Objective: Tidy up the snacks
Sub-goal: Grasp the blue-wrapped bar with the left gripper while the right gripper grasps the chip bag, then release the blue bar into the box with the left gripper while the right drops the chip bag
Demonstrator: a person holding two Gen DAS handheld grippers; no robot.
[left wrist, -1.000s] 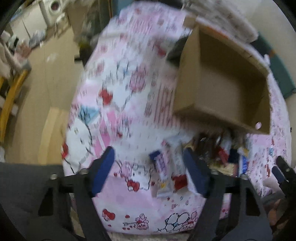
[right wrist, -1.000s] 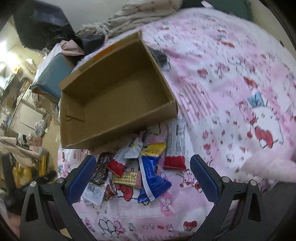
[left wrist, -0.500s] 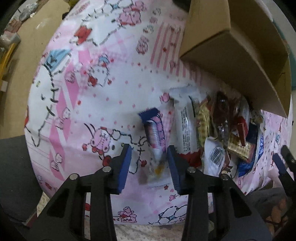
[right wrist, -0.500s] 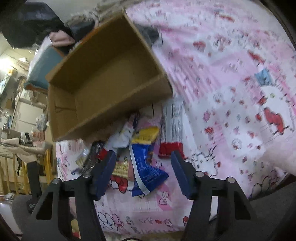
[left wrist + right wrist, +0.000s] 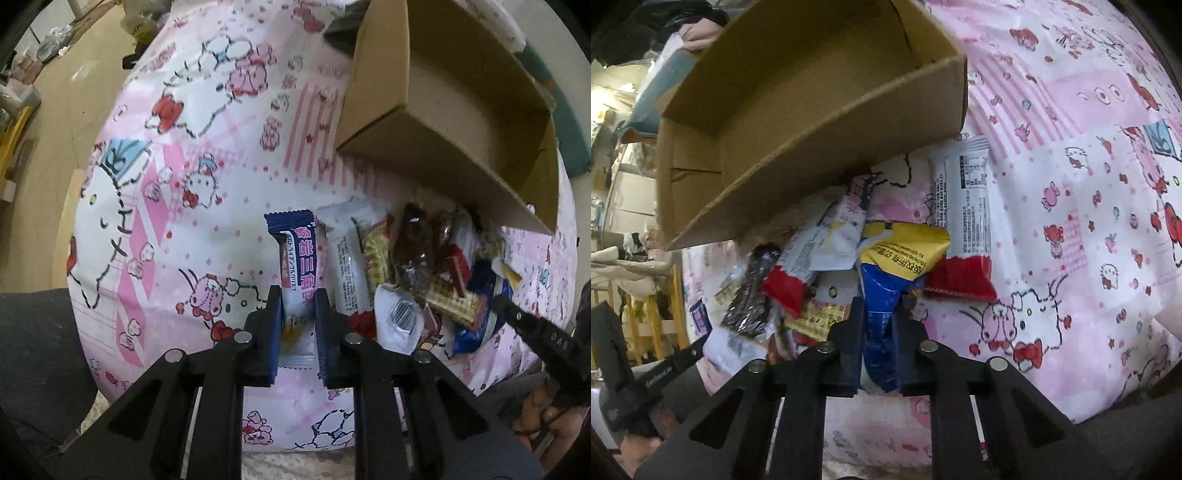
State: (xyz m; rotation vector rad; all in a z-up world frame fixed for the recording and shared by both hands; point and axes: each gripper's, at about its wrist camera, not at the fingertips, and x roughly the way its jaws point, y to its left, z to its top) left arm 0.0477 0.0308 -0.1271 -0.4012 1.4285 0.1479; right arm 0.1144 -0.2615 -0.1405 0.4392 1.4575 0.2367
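Note:
A pile of snack packets point(image 5: 424, 273) lies on the pink cartoon-print bedspread point(image 5: 192, 155) in front of an empty cardboard box point(image 5: 461, 96). My left gripper point(image 5: 297, 306) is shut on a blue-and-white snack bar point(image 5: 295, 258) at the pile's left edge; the bar still lies on the spread. In the right wrist view my right gripper point(image 5: 879, 321) is shut on a blue-and-yellow snack packet point(image 5: 894, 269) in the middle of the pile point(image 5: 820, 266), just below the box point(image 5: 798, 110).
A white-and-red bar point(image 5: 964, 221) lies right of the blue packet. A dark packet point(image 5: 753, 291) and a red-tipped one point(image 5: 786, 284) lie to its left. The bed edge is near below both grippers. Floor and furniture point(image 5: 33, 110) lie left of the bed.
Both grippers moved down to the pile and closed: the left onto the blue-and-white bar, the right onto the blue-and-yellow packet.

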